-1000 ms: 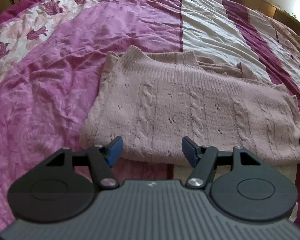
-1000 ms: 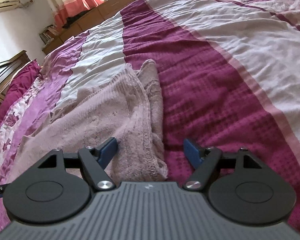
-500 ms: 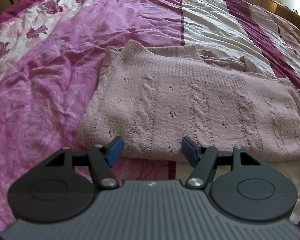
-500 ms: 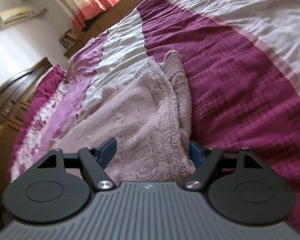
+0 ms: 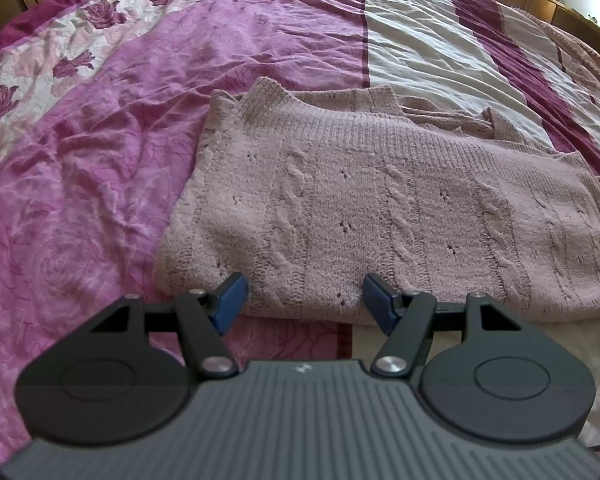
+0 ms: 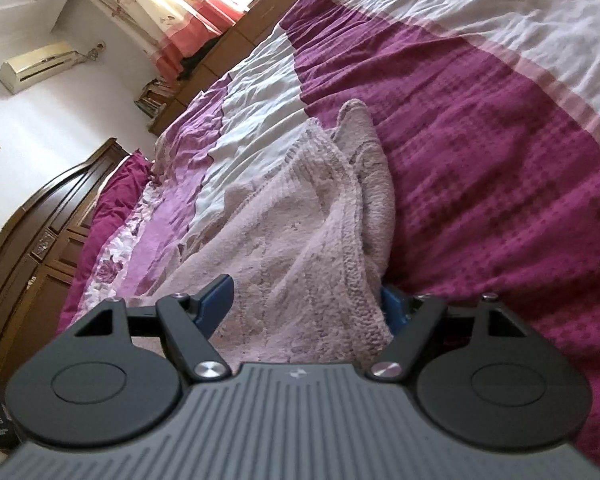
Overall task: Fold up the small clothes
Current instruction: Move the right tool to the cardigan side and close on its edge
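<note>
A dusty-pink cable-knit sweater [image 5: 380,204] lies folded on the bed. My left gripper [image 5: 304,300] is open, its blue fingertips at the sweater's near folded edge, just above it. In the right wrist view the sweater's end [image 6: 300,240] lies bunched between the open jaws of my right gripper [image 6: 306,304]. The right fingertip [image 6: 390,304] is partly hidden behind the knit edge. The jaws straddle the fabric without closing on it.
The bed cover [image 5: 100,160] has pink floral, white and dark magenta stripes [image 6: 500,160]. A dark wooden wardrobe [image 6: 32,248] stands at the left, with a curtained window [image 6: 172,8] and a low wooden cabinet [image 6: 236,48] beyond the bed.
My right gripper has tilted and moved forward, so the sweater's end now lies between its jaws. My left gripper has edged closer to the sweater's near edge.
</note>
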Action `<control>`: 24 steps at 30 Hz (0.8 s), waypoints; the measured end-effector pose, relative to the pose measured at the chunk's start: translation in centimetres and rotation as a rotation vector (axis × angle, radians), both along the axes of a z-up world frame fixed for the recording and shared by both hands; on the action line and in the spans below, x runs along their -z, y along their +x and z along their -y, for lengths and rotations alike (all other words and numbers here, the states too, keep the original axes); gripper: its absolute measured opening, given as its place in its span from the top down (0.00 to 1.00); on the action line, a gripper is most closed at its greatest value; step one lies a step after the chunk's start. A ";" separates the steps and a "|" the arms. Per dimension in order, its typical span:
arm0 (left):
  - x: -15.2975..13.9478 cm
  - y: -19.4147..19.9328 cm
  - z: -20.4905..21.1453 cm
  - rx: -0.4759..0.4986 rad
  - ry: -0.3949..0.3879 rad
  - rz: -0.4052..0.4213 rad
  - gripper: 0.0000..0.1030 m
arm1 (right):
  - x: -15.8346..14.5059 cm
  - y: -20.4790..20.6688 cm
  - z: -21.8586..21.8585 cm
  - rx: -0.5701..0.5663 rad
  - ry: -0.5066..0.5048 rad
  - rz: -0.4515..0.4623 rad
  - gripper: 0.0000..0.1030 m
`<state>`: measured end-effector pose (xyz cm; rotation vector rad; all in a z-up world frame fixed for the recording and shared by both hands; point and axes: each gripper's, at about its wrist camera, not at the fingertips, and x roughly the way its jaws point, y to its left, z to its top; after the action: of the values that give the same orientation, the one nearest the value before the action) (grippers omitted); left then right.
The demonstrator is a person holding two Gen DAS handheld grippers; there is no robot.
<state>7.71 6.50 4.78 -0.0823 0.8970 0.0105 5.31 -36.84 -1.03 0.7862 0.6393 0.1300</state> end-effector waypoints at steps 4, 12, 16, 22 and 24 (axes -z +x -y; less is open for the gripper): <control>0.0 0.0 0.0 0.000 0.000 0.000 0.35 | 0.2 0.0 0.2 0.010 0.021 0.004 0.26; 0.0 0.0 0.0 0.000 -0.001 0.000 0.35 | 0.6 0.1 0.1 0.002 0.039 0.001 0.45; 0.1 0.0 0.0 -0.001 -0.002 0.000 0.35 | 0.8 0.3 -0.1 0.015 0.040 -0.004 0.45; 0.1 0.0 -0.1 0.000 -0.005 0.002 0.35 | 1.0 0.5 -0.5 0.025 0.042 0.000 0.39; 0.1 0.0 -0.1 0.000 -0.009 0.002 0.35 | 0.9 0.8 -0.7 0.025 0.037 0.003 0.37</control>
<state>7.66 6.59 4.65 -0.0903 0.8947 0.0065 6.08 -36.13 -1.93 0.8289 0.6254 0.1208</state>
